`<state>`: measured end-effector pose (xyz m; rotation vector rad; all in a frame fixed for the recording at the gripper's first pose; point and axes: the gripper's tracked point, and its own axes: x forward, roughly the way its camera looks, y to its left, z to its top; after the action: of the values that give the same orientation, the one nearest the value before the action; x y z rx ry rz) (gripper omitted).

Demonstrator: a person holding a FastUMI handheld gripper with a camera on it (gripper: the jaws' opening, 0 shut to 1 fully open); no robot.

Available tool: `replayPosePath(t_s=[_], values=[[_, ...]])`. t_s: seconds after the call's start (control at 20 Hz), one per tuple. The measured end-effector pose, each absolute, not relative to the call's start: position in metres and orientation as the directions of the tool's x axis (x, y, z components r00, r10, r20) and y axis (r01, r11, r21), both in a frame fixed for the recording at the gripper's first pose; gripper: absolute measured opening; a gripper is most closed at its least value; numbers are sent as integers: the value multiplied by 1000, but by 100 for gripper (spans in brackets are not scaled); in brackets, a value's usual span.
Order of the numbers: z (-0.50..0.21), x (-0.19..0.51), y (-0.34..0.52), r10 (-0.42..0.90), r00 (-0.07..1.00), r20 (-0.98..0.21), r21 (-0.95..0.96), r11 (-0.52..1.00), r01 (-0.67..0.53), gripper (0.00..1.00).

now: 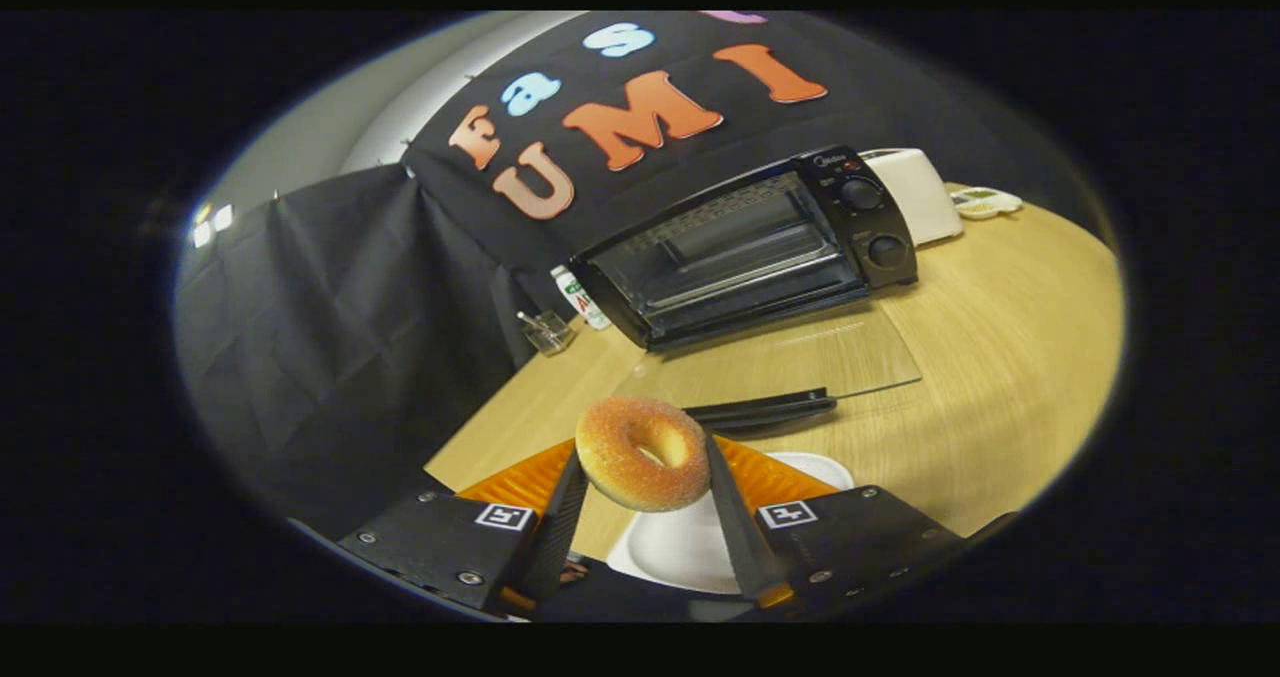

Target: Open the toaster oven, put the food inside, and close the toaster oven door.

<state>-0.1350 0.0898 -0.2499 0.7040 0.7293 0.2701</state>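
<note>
— So, where does the job stand?

— About midway, I'd judge. The toaster oven sits well beyond the claw, and its glass door is already folded down flat over the table, with the dark handle at the near edge, pointing back toward the fingers. So the opening step looks done.

— And the food?

— That's the doughnut, clenched between the two fingers, one pad pressing each side. It stands on edge with its hole facing forward, lifted above the white plate that lies just under and ahead of the claw.

— Not in the oven yet, then?

— No. The doughnut is short of the door handle, with the whole length of the lowered door between it and the cavity. Inside I can make out a wire rack, and nothing seems to be on it, though the view is small there.

— What's left?

— Carrying the doughnut forward over the door, setting it on the rack, letting go, then swinging the door back up. Clearing the handle on the way in looks like the point to watch.

— Anything else around?

— A white appliance just behind the oven on the right, and a small glass beside the oven on its left.
</note>
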Motion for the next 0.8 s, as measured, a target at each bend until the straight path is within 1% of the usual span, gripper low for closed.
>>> replayPosePath(t_s=[0.1,0.2,0.4,0.5,0.6,0.8], values=[[-245,-121,91,461,748,-477,729,683,44,67],[-238,-101,87,441,776,-451,751,657,63,67],[-222,-66,95,453,806,-382,826,558,78,67],[-216,-47,96,443,823,-355,842,534,75,67],[-218,-23,95,420,840,-344,848,522,86,67],[-240,17,87,367,843,-394,826,543,150,66]])
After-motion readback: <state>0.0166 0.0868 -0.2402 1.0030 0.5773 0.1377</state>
